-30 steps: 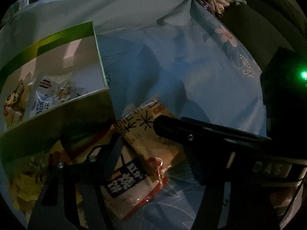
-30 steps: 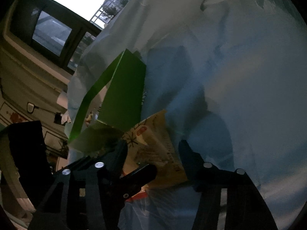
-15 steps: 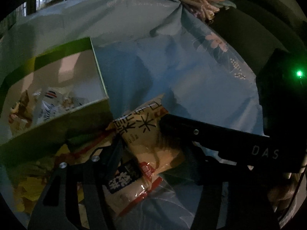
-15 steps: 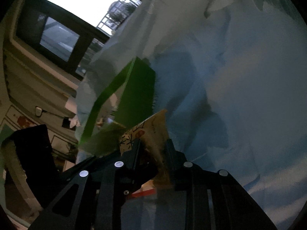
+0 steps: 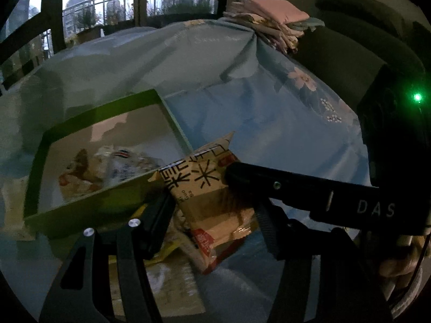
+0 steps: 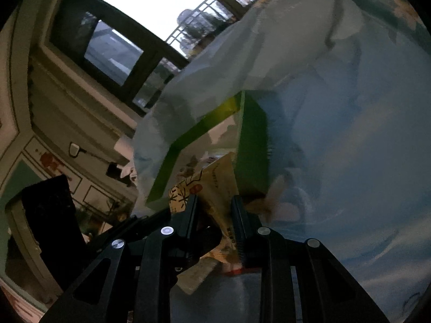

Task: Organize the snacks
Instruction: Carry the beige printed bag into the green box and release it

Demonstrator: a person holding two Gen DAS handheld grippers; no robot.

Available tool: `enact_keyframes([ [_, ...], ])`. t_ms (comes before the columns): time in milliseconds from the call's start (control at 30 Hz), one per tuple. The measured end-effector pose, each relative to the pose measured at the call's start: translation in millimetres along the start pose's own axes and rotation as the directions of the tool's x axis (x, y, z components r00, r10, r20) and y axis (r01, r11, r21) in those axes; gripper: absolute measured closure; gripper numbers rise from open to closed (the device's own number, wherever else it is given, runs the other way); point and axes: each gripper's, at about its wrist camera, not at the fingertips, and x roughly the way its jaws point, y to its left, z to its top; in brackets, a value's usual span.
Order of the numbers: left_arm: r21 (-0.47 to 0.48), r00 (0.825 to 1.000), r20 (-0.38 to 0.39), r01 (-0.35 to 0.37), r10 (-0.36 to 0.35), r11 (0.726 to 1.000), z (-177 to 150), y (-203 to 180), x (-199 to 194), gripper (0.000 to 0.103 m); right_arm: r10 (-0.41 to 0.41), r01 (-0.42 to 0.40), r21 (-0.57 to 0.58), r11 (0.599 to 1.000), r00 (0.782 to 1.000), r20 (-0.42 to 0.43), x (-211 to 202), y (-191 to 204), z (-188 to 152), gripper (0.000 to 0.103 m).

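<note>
A beige snack packet with black characters and a red end is lifted off the bed. My right gripper is shut on this snack packet; its black finger crosses the left wrist view. My left gripper is open, its fingers either side of the packet. A green box with a white inside stands to the left and holds other snack packets. The box also shows in the right wrist view.
A pale blue flowered sheet covers the bed. Yellow and other snack packets lie under my left gripper. Folded cloths are piled at the far end. Windows stand behind the bed.
My right gripper has shut on the beige packet and lifted it off the sheet. Both views have risen and tilted up, showing more of the box's inside and the windows.
</note>
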Motion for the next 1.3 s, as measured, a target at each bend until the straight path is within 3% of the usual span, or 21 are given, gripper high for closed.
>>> enact_keyframes([
  [300,-0.013,0.999,0.025,-0.045,0.046,0.999,3,22,-18,0.044,0.038,-0.039,-0.038,0.999,0.999,-0.012,20,29,3,0.076],
  [767,-0.056,0.997,0.068,-0.043,0.047,0.997,15,60,-35,0.044,0.033,-0.035,-0.092,0.995,0.999,-0.022,45,62,23,0.076],
  [1300,-0.1,0.997,0.069,-0.018,0.025,0.995,37,113,-17,0.044,0.007,-0.012,-0.121,0.993,0.999,-0.043,89,77,47,0.076],
])
